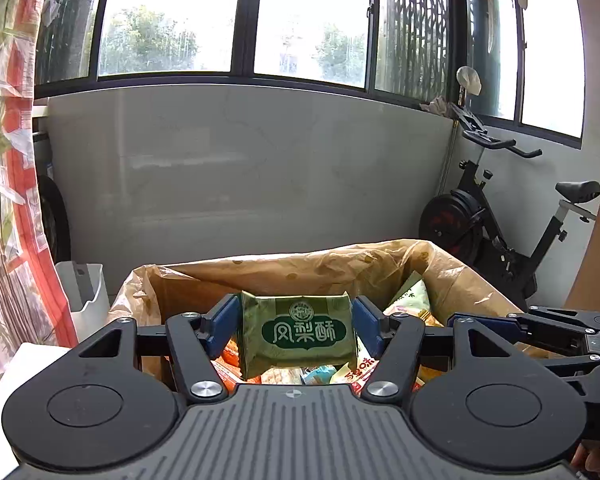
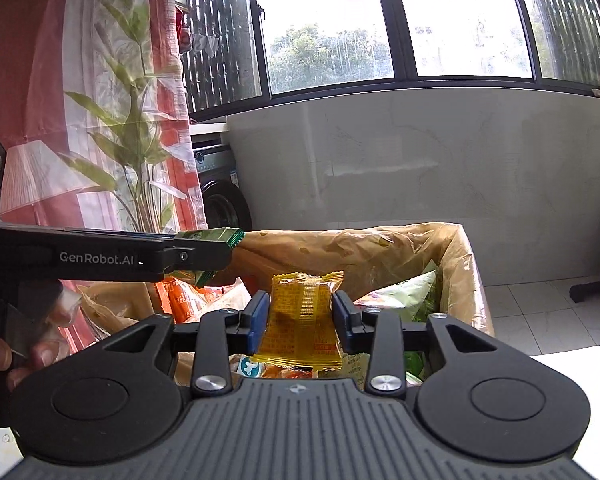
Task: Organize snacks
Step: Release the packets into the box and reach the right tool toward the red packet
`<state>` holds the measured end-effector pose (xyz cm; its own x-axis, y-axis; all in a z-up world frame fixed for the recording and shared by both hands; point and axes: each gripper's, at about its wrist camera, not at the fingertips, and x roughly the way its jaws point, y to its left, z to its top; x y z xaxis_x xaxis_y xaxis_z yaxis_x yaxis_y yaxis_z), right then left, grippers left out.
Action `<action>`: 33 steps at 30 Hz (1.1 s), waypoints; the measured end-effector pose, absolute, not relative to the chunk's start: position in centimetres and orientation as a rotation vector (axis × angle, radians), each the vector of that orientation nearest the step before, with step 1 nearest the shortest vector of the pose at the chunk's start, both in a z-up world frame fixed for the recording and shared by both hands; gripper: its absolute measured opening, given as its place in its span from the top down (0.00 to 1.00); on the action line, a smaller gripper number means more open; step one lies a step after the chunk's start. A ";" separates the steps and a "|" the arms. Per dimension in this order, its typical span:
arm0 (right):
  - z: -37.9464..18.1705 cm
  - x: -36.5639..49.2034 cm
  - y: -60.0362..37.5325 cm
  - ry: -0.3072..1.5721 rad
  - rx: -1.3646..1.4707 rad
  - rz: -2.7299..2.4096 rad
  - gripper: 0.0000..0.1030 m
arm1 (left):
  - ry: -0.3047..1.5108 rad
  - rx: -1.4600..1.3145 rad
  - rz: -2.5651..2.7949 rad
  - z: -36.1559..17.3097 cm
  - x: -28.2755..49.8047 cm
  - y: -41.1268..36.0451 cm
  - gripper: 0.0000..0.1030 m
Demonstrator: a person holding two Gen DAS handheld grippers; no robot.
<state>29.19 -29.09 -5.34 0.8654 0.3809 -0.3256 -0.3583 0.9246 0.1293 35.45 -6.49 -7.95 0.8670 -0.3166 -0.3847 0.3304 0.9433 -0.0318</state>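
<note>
The left gripper has its blue pads pressed on both side edges of a green packet, a flat sealed snack pack with a dark green label in white characters, held upright above the box. The right gripper clamps a yellow packet, glossy, see-through orange-yellow, with a crimped seam down its middle and small red print, also upright over the box.

Below both, near the cameras, a cardboard box lined with a crumpled brown plastic bag holds loose snacks in orange, pale green and white wrappers.

Behind stands a pale marbled half-wall under dark-framed windows with trees outside. A red and white leaf-print curtain hangs at the left, a washing machine beside it. An exercise bike stands at the right on a pale tiled floor.
</note>
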 end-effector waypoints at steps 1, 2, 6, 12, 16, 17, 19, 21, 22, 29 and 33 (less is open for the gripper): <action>-5.3 29.1 -29.2 0.354 0.062 0.385 0.48 | 0.396 0.028 -0.335 -8.0 35.3 -6.3 0.34; -5.3 28.9 -29.2 0.345 0.059 0.378 0.38 | 0.395 0.016 -0.333 -8.0 35.2 -6.0 0.29; -5.1 27.5 -30.2 0.294 0.055 0.372 0.34 | 0.391 -0.007 -0.323 -7.6 34.3 -3.9 0.27; -5.6 23.6 -32.5 0.213 0.063 0.359 0.34 | 0.367 -0.001 -0.304 -6.7 31.0 -0.1 0.18; -6.8 21.2 -34.4 0.201 0.123 0.351 0.34 | 0.338 0.025 -0.270 -7.0 28.1 1.7 0.18; -7.2 20.6 -34.9 0.210 0.143 0.342 0.34 | 0.330 0.032 -0.255 -7.2 27.5 2.3 0.18; -8.0 19.8 -35.5 0.228 0.166 0.325 0.34 | 0.329 0.033 -0.237 -7.8 26.7 3.2 0.18; -9.3 18.9 -35.9 0.272 0.179 0.301 0.34 | 0.353 0.011 -0.233 -8.7 26.3 3.8 0.18; -10.0 18.8 -35.9 0.304 0.189 0.291 0.34 | 0.371 -0.001 -0.230 -9.2 26.1 4.1 0.18; -16.9 19.5 -34.5 0.672 0.265 0.198 0.34 | 0.455 -0.026 -0.207 -11.9 25.5 4.3 0.19; -18.5 20.7 -33.8 0.713 0.268 0.041 0.30 | 0.477 -0.028 -0.203 -12.6 24.9 4.1 0.19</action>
<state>20.70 -33.83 -18.52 0.7574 0.1284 -0.6402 0.0538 0.9649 0.2572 24.95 4.12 -12.63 0.8684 -0.2006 -0.4535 0.1874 0.9795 -0.0743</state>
